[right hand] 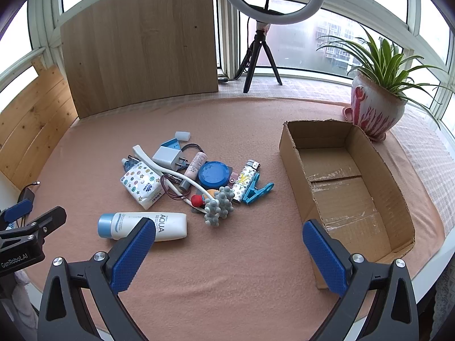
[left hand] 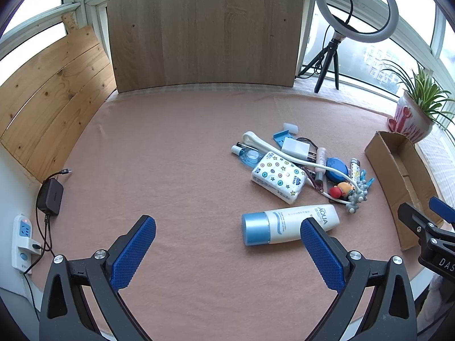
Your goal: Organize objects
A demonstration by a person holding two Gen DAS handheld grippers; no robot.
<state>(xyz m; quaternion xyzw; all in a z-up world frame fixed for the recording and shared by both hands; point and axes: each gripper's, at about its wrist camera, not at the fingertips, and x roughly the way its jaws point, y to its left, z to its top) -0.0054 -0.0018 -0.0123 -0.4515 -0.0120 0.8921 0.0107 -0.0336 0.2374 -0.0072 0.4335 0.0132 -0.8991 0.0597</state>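
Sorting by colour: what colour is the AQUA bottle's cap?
Light blue cap; the left wrist view shows it best.

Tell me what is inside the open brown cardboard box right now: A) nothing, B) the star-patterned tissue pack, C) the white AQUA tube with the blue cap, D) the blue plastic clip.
A: the open brown cardboard box shows only its bare taped floor; the tube, pack and clip lie outside it on the pink cloth.
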